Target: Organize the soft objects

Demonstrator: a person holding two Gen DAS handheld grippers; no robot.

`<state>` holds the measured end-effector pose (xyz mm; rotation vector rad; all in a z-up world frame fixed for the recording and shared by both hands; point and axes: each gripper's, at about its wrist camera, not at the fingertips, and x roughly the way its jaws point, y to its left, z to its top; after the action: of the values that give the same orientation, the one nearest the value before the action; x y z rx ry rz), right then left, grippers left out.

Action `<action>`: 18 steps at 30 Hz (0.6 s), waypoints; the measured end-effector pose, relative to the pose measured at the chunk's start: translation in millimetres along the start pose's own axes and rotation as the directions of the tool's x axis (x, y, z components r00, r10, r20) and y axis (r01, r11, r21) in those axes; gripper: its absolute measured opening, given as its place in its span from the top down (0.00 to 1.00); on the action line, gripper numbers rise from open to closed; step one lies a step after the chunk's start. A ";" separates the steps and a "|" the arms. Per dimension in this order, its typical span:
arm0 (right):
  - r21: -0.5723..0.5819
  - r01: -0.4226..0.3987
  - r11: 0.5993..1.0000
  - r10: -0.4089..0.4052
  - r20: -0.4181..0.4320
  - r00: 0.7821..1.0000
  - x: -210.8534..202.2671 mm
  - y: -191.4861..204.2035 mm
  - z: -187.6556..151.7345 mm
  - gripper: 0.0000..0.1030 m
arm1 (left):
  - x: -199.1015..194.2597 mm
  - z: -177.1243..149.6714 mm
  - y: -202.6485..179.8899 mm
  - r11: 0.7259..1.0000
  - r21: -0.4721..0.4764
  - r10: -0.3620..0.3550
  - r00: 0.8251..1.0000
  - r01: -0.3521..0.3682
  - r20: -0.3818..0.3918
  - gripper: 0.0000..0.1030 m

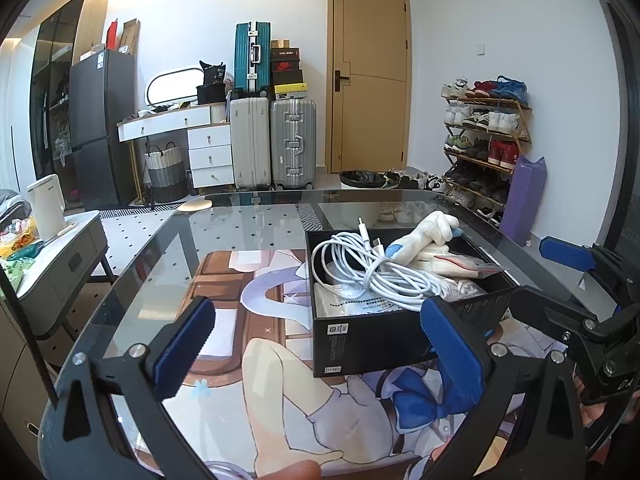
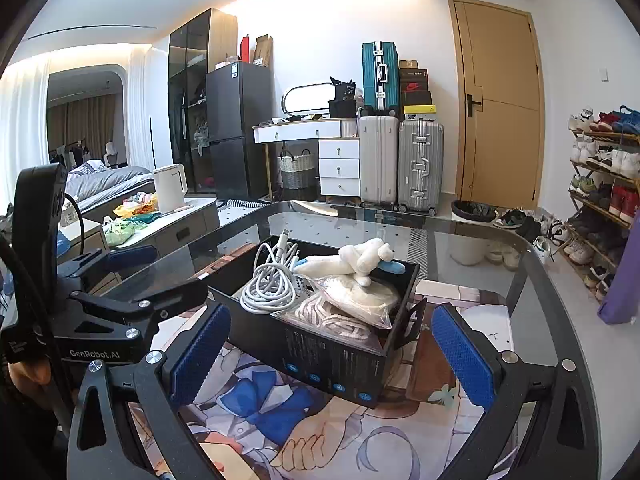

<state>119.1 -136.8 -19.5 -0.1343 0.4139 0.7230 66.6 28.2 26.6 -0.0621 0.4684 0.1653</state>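
Right wrist view: white plush toy [image 2: 366, 260] with blue tips atop crammed black box [image 2: 320, 356], both grippers [image 2: 332, 350] [image 1: 316, 340] spread wide, empty.

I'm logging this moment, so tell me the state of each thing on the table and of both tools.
Black box: open-topped, full, on the glass table.
White cable: coiled, inside the box.
Plush toy: lying on top of the contents.
Plastic bag: in the box, under the toy.
Left tool: open, holding nothing.
Right tool: open, holding nothing.
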 end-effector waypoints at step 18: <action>-0.002 -0.007 1.000 0.007 -0.002 1.000 1.4 -0.1 -1.5 0.01 | 0.8 -2.2 0.3 1.000 0.006 0.005 1.000 -0.006 0.003 0.00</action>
<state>119.6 -136.4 -21.4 -0.1359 0.4156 0.7300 66.4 28.3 24.3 -0.0544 0.4664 0.1692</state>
